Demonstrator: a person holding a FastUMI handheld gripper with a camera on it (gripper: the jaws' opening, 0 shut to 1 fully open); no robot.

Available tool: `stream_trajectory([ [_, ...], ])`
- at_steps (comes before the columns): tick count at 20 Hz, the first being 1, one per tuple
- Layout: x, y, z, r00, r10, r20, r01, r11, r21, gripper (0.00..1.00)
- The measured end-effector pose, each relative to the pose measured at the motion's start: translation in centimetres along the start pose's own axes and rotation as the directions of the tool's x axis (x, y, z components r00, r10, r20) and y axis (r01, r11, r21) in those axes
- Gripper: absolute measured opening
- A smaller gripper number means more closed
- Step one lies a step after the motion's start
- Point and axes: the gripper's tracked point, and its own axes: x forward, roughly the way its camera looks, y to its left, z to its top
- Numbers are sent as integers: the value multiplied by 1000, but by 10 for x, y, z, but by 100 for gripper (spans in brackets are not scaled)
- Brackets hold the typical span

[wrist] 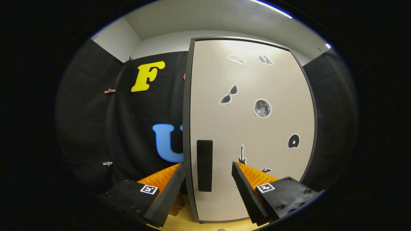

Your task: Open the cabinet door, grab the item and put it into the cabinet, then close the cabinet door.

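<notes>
1. the cabinet door (250, 128) was seen shut, standing upright just beyond the gripper (208, 176), with its dark frame running along its left and top edges.
2. a dark vertical handle (204, 165) was set near the door's lower left edge, and it was framed between the two fingers, a little ahead of them and untouched.
3. the jaws were held wide apart, with nothing gripped between them.
4. stickers were spread over the door panel: sunglasses (229, 94) and a moon (262, 108) near the middle, a disc (293, 141) toward the right edge, a guitar (242, 155) lower down, and two pale ones near the top edge.
5. the item to be stored could not be picked out with certainty; a small brownish object (177, 205) was glimpsed beside the left finger, on the yellowish surface (205, 226) under the cabinet.
</notes>
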Motion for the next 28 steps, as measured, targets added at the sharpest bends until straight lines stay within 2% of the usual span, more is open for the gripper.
stream_trajectory([
  [2,12,1,-7,1000,-8,-4,8,1000,-7,95],
  [4,23,0,-10,1000,-13,0,13,1000,-5,88],
  [5,26,-1,-11,1000,-22,5,22,1000,-3,88],
  [8,37,-1,-21,999,-26,-19,26,1000,-4,73],
  [10,40,-1,-27,999,-33,-37,33,999,-9,71],
  [12,43,-1,-28,998,-41,-37,40,999,-14,56],
  [14,53,5,-38,998,-32,-55,32,999,0,56],
  [16,48,3,-31,996,-77,-46,78,997,4,39],
  [19,47,4,-31,996,-91,-20,90,995,-41,31],
  [21,49,3,-33,996,-85,-31,84,996,-42,19],
  [28,33,5,-33,998,-40,-52,39,999,-24,19],
])
